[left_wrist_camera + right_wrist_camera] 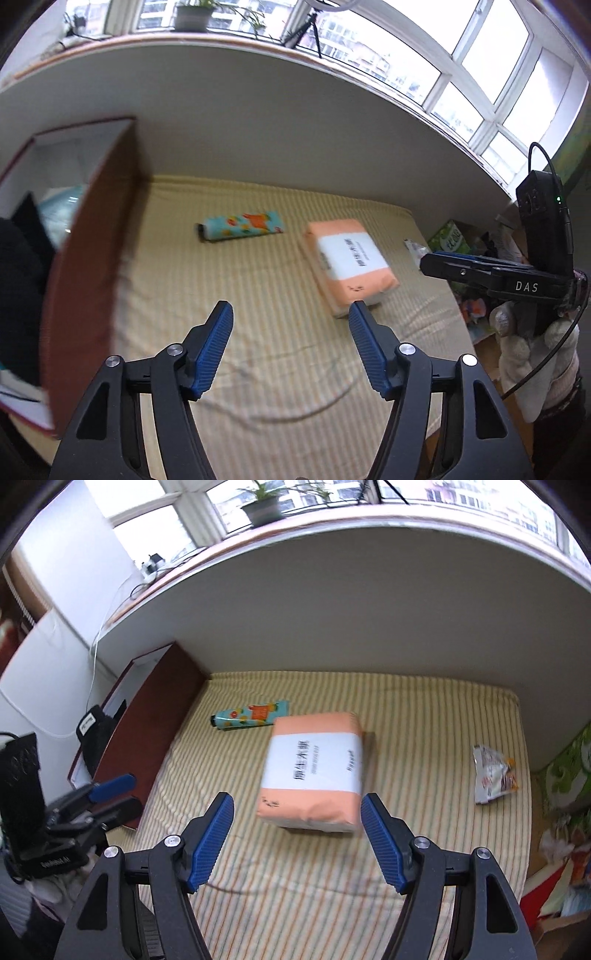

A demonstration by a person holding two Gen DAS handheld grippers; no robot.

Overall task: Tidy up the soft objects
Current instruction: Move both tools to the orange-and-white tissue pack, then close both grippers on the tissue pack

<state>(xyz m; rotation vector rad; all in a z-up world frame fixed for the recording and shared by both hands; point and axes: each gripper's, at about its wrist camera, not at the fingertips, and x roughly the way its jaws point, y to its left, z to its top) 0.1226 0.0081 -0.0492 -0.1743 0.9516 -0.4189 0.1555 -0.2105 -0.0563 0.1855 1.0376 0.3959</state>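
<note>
An orange tissue pack (349,264) with a white label lies on the striped yellow cloth (258,332); it also shows in the right wrist view (314,771). A teal printed tube (240,226) lies behind it to the left, also in the right wrist view (251,714). A crumpled snack packet (493,773) lies at the right. My left gripper (290,314) is open and empty above the cloth, near the pack's front corner. My right gripper (297,805) is open and empty, just short of the pack's near end.
A dark red open box (92,236) stands at the left edge of the cloth, with black items inside; it also shows in the right wrist view (147,720). A pale wall (351,609) rises behind the cloth. Clutter (561,878) lies beyond the right edge.
</note>
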